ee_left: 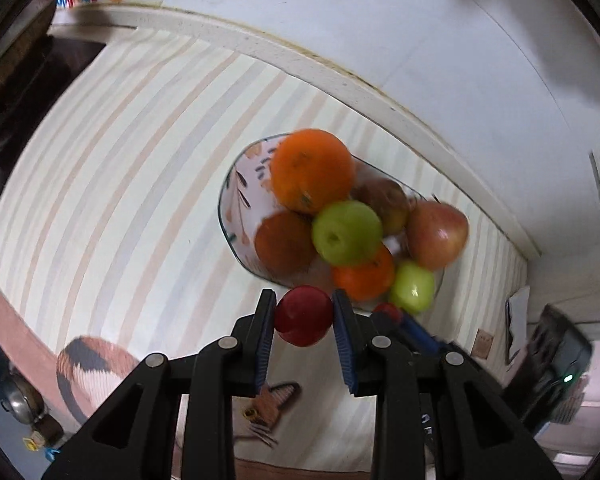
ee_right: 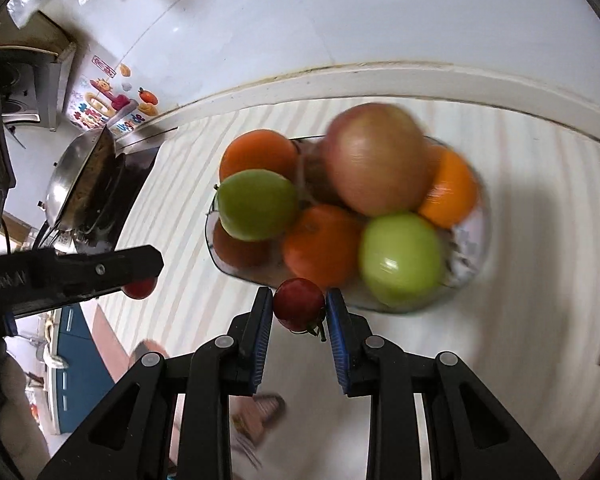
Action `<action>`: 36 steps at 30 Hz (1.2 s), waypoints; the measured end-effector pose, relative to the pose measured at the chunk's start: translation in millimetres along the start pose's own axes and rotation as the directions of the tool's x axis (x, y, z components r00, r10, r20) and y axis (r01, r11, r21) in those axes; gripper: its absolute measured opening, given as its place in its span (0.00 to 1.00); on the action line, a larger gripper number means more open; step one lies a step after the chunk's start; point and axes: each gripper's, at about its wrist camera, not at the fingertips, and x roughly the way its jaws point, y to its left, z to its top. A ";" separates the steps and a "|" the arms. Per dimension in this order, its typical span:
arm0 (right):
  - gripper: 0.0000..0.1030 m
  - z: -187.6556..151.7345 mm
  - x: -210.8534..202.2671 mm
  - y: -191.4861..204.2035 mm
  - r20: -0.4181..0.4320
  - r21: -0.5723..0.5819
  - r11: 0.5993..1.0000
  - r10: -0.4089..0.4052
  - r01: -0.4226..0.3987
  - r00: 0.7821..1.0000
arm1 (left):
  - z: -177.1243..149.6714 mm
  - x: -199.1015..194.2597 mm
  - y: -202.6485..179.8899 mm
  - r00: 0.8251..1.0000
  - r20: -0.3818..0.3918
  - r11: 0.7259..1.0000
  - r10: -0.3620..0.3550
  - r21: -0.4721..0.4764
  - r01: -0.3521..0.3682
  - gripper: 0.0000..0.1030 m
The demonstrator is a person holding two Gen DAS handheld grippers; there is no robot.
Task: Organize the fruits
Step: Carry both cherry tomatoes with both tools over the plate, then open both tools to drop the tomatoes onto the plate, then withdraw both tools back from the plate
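Both hand-held grippers carry small red fruit: the left hand-held gripper (ee_left: 304, 314) pinches a smooth red fruit (ee_left: 303, 315) between its blue pads, and the right hand-held gripper (ee_right: 299, 310) pinches a darker red fruit (ee_right: 299, 305) with a green stem hanging under it. Each is held at the near rim of the glass bowl (ee_left: 230, 200), just above the striped cloth on the desk (ee_left: 120, 152), so I judge both are on their way into the pile rather than out of it.

That bowl is already heaped: 3 oranges, 2 green apples and 2 reddish apples show in the left view, with a big orange (ee_left: 312, 170) on top. Little flat room is left, so I'd guess the small fruit must go into a gap near the rim or it will roll off.

From the right wrist view you can see the other tool from the side, its black finger (ee_right: 100, 268) stretched out left of the bowl with red fruit peeking under its tip. That view also shows a steel pan (ee_right: 76, 176) on a dark stove at the desk's far left. From the left wrist, the right tool appears only as a blue and red blur beside the lower green apple (ee_left: 412, 288).
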 end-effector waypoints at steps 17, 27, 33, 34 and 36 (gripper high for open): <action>0.32 1.6 54.3 34.9 0.085 0.091 0.996 -0.023 0.015 0.996 | 62.8 65.8 44.3 0.988 -0.151 1.000 -0.012 0.021 0.015 0.26; 0.85 0.0 16.5 48.9 0.132 0.103 0.992 -0.084 0.071 0.988 | 49.9 36.2 44.2 0.996 -0.073 0.994 0.060 0.101 -0.052 0.76; 0.93 -6.1 -23.8 39.9 0.101 0.039 0.969 -0.246 0.243 0.964 | 11.0 3.2 37.7 0.987 0.033 0.972 0.159 0.169 -0.162 0.91; 0.93 -7.6 -31.6 37.7 0.103 0.027 0.965 -0.263 0.261 0.959 | 2.2 -3.1 35.5 0.984 0.051 0.969 0.168 0.176 -0.175 0.92; 0.93 -10.3 -43.2 32.0 0.103 0.020 0.957 -0.289 0.289 0.952 | -8.7 -11.1 29.9 0.981 0.075 0.965 0.180 0.182 -0.191 0.92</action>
